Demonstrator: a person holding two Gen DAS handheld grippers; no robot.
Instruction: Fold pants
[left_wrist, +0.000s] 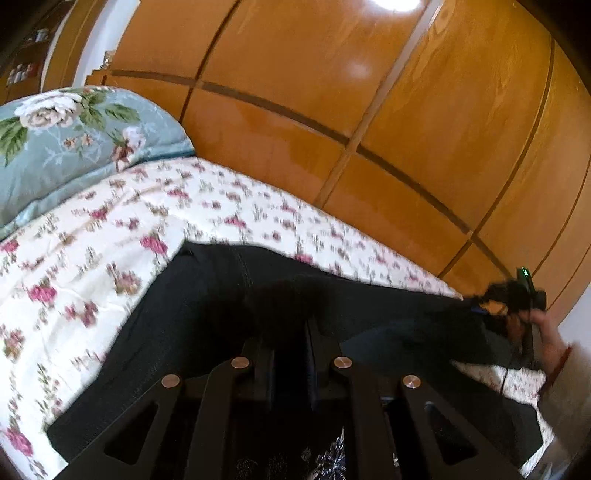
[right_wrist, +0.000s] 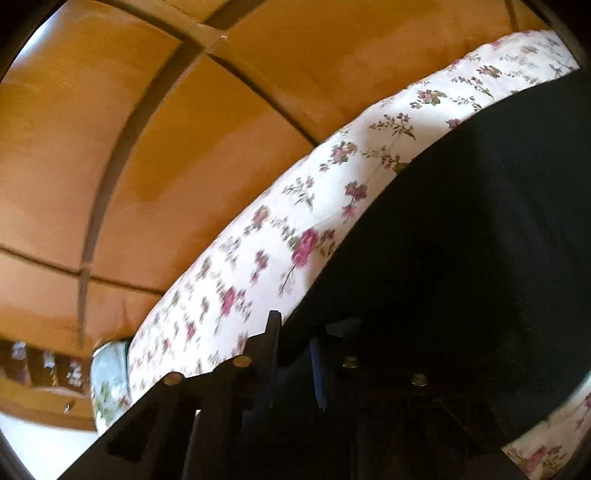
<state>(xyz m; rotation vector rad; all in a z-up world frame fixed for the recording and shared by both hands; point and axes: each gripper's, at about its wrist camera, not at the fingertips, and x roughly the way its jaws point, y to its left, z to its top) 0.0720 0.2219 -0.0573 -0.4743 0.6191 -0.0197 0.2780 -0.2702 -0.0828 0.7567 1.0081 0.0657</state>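
Note:
Dark pants (left_wrist: 207, 295) lie spread on a floral bedspread (left_wrist: 92, 229). In the left wrist view my left gripper (left_wrist: 290, 332) sits low on the pants with its jaws together, and a fold of the dark cloth is bunched up between them. At the far right a hand (left_wrist: 550, 332) holds my right gripper (left_wrist: 517, 295) at the pants' other end. In the right wrist view the right gripper (right_wrist: 295, 347) has its jaws nearly together at the edge of the pants (right_wrist: 461, 221), with dark cloth between them. The cloth hides its right finger.
A blue-green floral quilt (left_wrist: 74, 140) is piled at the head of the bed. Glossy wooden wardrobe doors (left_wrist: 369, 92) run close along the bed's far side. Shelves with small items (left_wrist: 26, 70) stand at the far left. The bedspread (right_wrist: 258, 258) shows beside the pants.

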